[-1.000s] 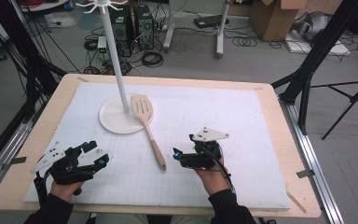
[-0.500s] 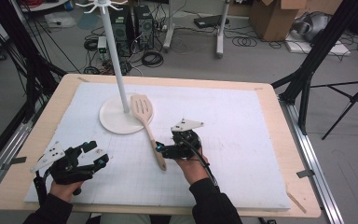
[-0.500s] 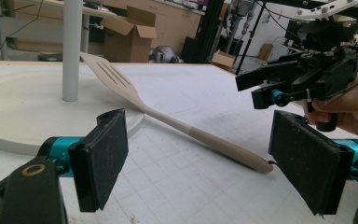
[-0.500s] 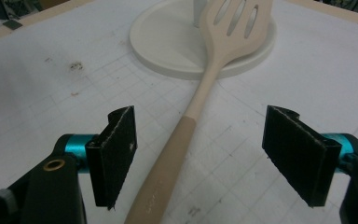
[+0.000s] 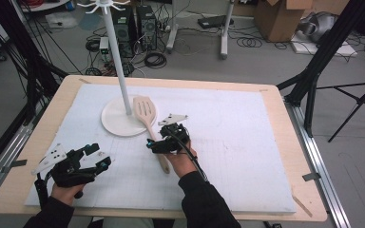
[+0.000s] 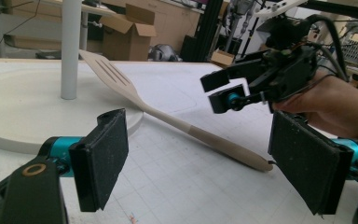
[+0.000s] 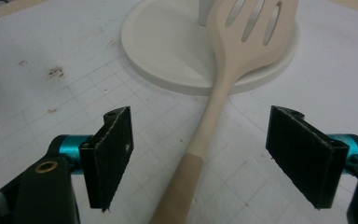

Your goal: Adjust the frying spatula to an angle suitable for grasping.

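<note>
Flat on the white gridded mat, pale wooden slotted spatula: long axis running from near-right to far-left in the high view, slotted blade pointing away from the person and propped on the rim of the round white stand base, handle end pointing back toward the person and resting on the mat. Blade raised a little by the base, handle sloping down to the mat, as seen in the left gripper view.

Right gripper low over the handle, jaws wide apart, one on each side of the shaft in the right gripper view, touching neither the wood nor each other; nothing held. Left gripper well apart at the near-left of the mat, jaws likewise spread wide and empty, aimed toward the spatula and the other gripper.

White upright pole rising from the base just beside the blade, with hooks at its top. Light wooden tabletop showing around the mat. Beyond it, on the floor, black cables, a cardboard box and black stand legs. Nothing between the right jaws and the handle.
</note>
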Available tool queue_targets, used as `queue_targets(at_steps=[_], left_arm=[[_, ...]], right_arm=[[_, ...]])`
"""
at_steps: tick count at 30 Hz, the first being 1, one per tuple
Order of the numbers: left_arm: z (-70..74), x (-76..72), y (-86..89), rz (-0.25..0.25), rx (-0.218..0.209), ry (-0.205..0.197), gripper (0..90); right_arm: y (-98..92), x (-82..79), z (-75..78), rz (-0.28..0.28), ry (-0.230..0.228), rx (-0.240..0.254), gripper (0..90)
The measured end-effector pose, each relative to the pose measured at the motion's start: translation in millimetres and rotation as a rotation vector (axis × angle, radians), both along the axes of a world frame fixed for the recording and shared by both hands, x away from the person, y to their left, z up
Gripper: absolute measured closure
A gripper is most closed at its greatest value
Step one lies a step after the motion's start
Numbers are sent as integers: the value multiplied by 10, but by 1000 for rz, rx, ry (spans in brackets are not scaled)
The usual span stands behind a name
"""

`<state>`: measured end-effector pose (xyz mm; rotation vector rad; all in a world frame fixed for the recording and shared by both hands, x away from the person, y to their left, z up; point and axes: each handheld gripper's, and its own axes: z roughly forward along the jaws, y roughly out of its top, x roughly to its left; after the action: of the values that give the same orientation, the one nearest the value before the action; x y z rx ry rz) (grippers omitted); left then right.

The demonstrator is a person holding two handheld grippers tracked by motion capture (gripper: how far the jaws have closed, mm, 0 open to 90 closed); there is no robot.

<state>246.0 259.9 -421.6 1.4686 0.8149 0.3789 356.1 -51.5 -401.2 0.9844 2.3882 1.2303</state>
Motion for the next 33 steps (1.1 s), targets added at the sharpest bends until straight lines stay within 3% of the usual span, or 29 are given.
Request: queue_targets(at_steps=[12, 28, 33], left_arm=[[-3, 2, 2, -4, -1, 1, 210], [-11, 26, -2, -10, -4, 11, 212], [-12, 28, 0, -11, -5, 13, 213]], right_arm=[[152, 220, -105, -9, 58, -6, 298], [252, 354, -264, -14, 120, -36, 403], [290, 427, -331, -26, 155, -57, 528]])
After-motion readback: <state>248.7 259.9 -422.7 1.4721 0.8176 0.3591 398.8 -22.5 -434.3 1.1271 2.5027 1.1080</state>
